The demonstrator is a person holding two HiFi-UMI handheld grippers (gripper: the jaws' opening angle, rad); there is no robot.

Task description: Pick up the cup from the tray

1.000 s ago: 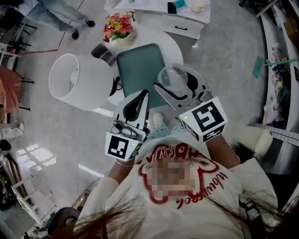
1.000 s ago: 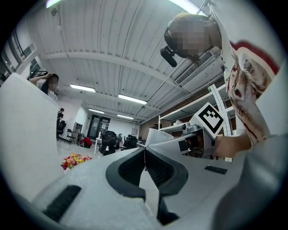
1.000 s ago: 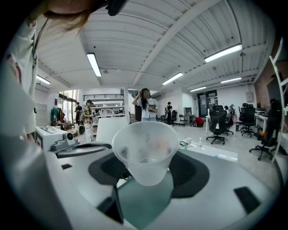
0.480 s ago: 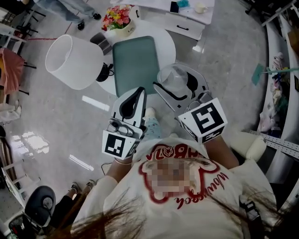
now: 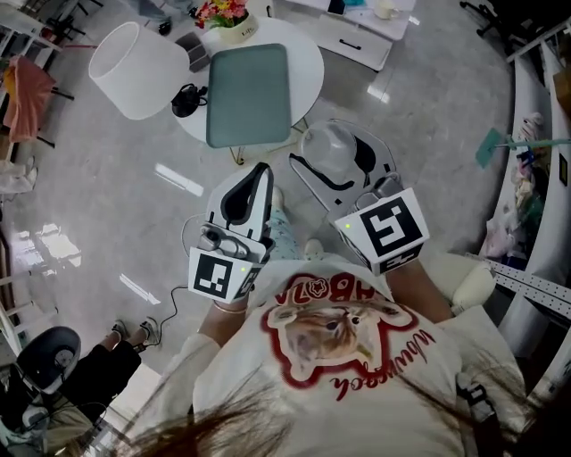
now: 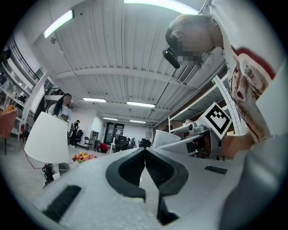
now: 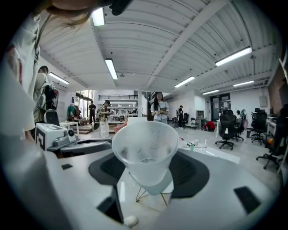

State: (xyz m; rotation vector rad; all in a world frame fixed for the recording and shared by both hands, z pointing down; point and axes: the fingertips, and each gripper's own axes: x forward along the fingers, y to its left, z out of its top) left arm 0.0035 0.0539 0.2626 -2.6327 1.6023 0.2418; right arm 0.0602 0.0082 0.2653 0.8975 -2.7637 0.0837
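Observation:
A clear plastic cup (image 5: 326,143) is clamped mouth-up between the jaws of my right gripper (image 5: 332,153), held at chest height over the floor. In the right gripper view the cup (image 7: 145,152) fills the middle, with the right gripper (image 7: 146,173) shut on its lower wall. The grey-green tray (image 5: 250,94) lies bare on the round white table (image 5: 308,62), well ahead of both grippers. My left gripper (image 5: 263,170) hangs beside the right one, its jaws pressed together with nothing in them; the left gripper (image 6: 145,152) shows the same in its own view.
A large white lamp shade (image 5: 134,58) stands left of the table, a flower pot (image 5: 220,12) at its far edge and a black object (image 5: 186,100) on its left side. A white cabinet (image 5: 352,36) stands behind. Shelving (image 5: 535,178) runs along the right.
The table and tray have slid up and away in the head view, as the person backs off from them. Both grippers keep their pose, the cup still held.

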